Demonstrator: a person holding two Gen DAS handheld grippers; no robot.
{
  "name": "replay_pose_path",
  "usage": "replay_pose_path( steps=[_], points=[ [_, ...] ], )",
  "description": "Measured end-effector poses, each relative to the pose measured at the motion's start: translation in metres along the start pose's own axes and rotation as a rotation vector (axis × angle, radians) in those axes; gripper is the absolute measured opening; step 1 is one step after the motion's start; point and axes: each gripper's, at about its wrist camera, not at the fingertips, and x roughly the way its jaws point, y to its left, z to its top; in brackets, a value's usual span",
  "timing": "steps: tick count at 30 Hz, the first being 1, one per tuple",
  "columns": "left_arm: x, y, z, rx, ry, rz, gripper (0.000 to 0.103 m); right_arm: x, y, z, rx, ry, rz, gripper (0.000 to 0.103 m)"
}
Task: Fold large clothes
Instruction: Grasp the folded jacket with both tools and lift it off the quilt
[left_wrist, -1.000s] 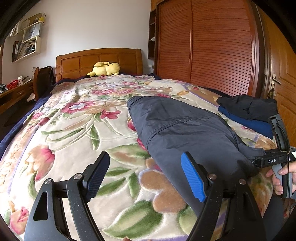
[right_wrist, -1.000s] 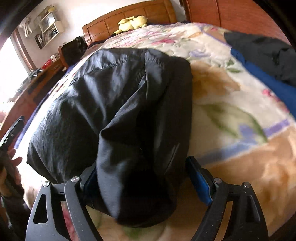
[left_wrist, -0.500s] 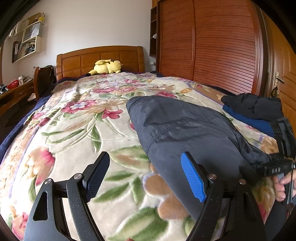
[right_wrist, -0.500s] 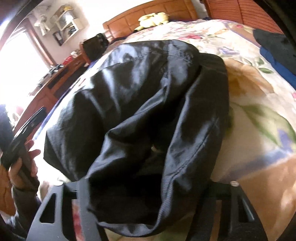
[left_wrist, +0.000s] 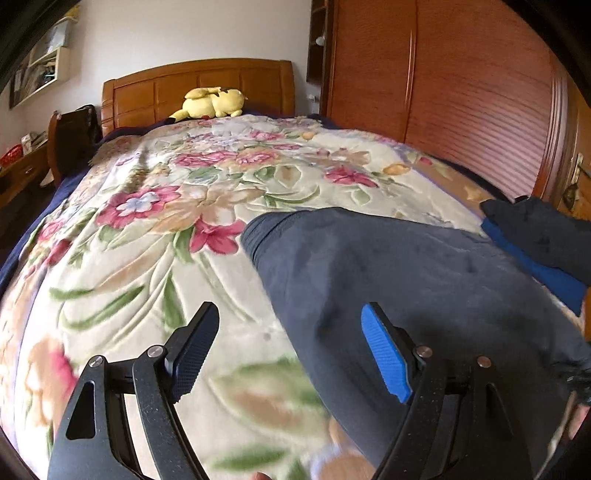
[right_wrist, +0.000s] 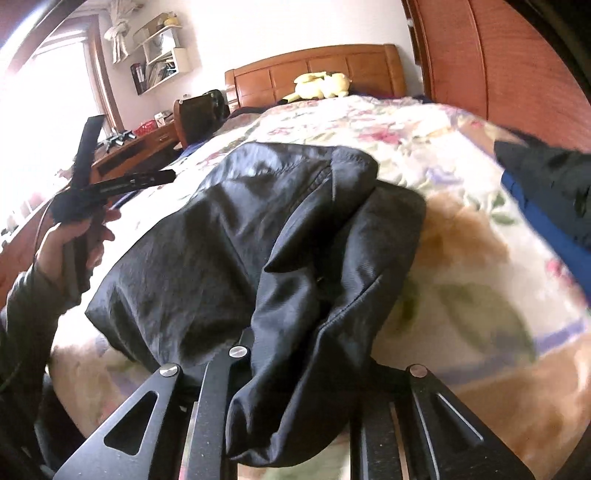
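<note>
A large dark navy garment (left_wrist: 406, 277) lies spread on the floral bedspread (left_wrist: 147, 258). In the right wrist view its near end (right_wrist: 295, 295) is bunched up and lifted a little. My right gripper (right_wrist: 295, 369) is closing on that bunch, with the cloth pinched between its fingers and hiding the pads. My left gripper (left_wrist: 288, 314) is open above the bed at the garment's left edge, nothing between its fingers. The right wrist view shows the left gripper (right_wrist: 110, 184) at the far left in a person's hand (right_wrist: 74, 243), clear of the cloth.
A folded pile of dark and blue clothes (left_wrist: 535, 240) sits at the bed's right edge. A yellow plush toy (left_wrist: 210, 103) lies by the wooden headboard (left_wrist: 199, 85). A wooden wardrobe (left_wrist: 461, 92) runs along the right. A desk (right_wrist: 140, 147) and a chair stand left of the bed.
The right gripper's jaws came together on the garment's near end and the gripper rolled. The left gripper shifted across the bed, its view blurred; it stays open.
</note>
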Motion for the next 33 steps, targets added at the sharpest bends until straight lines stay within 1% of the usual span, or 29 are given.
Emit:
replay_pose_path(
  steps=[3, 5, 9, 12, 13, 14, 17, 18, 20, 22, 24, 25, 27, 28, 29, 31, 33],
  points=[
    [0.032, 0.006, 0.007, -0.020, 0.056, -0.012, 0.080, 0.004, -0.009, 0.001, -0.010, 0.020, -0.012, 0.015],
    [0.050, 0.009, 0.009, -0.032, 0.088, -0.021, 0.080, 0.014, -0.008, -0.001, -0.032, 0.051, -0.017, 0.015],
    [0.071, 0.014, 0.011, -0.047, 0.122, -0.039, 0.080, 0.021, -0.005, -0.007, -0.008, 0.069, -0.014, 0.017],
    [0.086, 0.008, 0.010, -0.023, 0.174, -0.051, 0.080, 0.031, -0.008, -0.005, 0.041, 0.111, -0.010, 0.027],
    [0.091, 0.005, 0.007, -0.006, 0.188, -0.047, 0.080, 0.036, -0.011, -0.003, 0.058, 0.121, -0.018, 0.034],
    [0.094, 0.004, 0.007, 0.005, 0.188, -0.044, 0.080, 0.038, -0.012, -0.002, 0.073, 0.125, -0.025, 0.040],
    [0.095, 0.001, 0.006, 0.022, 0.176, -0.049, 0.080, 0.046, -0.016, 0.002, 0.118, 0.135, -0.022, 0.049],
    [0.095, 0.001, 0.006, 0.018, 0.175, -0.063, 0.070, 0.050, -0.016, 0.003, 0.132, 0.137, -0.013, 0.049],
    [0.095, 0.002, 0.006, -0.003, 0.189, -0.127, 0.055, 0.058, -0.013, 0.005, 0.128, 0.145, -0.005, 0.049],
    [0.096, 0.002, 0.008, -0.007, 0.199, -0.136, 0.044, 0.063, -0.012, 0.008, 0.132, 0.161, 0.031, 0.049],
    [0.094, 0.000, 0.008, 0.005, 0.196, -0.151, 0.017, 0.070, -0.019, 0.010, 0.143, 0.171, 0.090, 0.038],
    [0.092, -0.003, 0.007, 0.015, 0.190, -0.149, 0.012, 0.072, -0.019, 0.012, 0.129, 0.162, 0.106, 0.032],
    [0.084, -0.009, 0.007, 0.040, 0.172, -0.132, 0.007, 0.071, -0.019, 0.015, 0.098, 0.142, 0.109, 0.026],
    [0.081, -0.011, 0.008, 0.053, 0.163, -0.119, 0.006, 0.069, -0.019, 0.015, 0.098, 0.119, 0.105, 0.022],
    [0.074, -0.013, 0.011, 0.062, 0.143, -0.106, 0.005, 0.068, -0.018, 0.016, 0.094, 0.104, 0.098, 0.020],
    [0.061, -0.014, 0.016, 0.067, 0.106, -0.091, 0.005, 0.065, -0.015, 0.019, 0.071, 0.070, 0.070, 0.018],
    [0.042, -0.016, 0.024, 0.070, 0.054, -0.075, 0.004, 0.058, -0.015, 0.021, 0.052, 0.034, 0.062, 0.016]
  ],
)
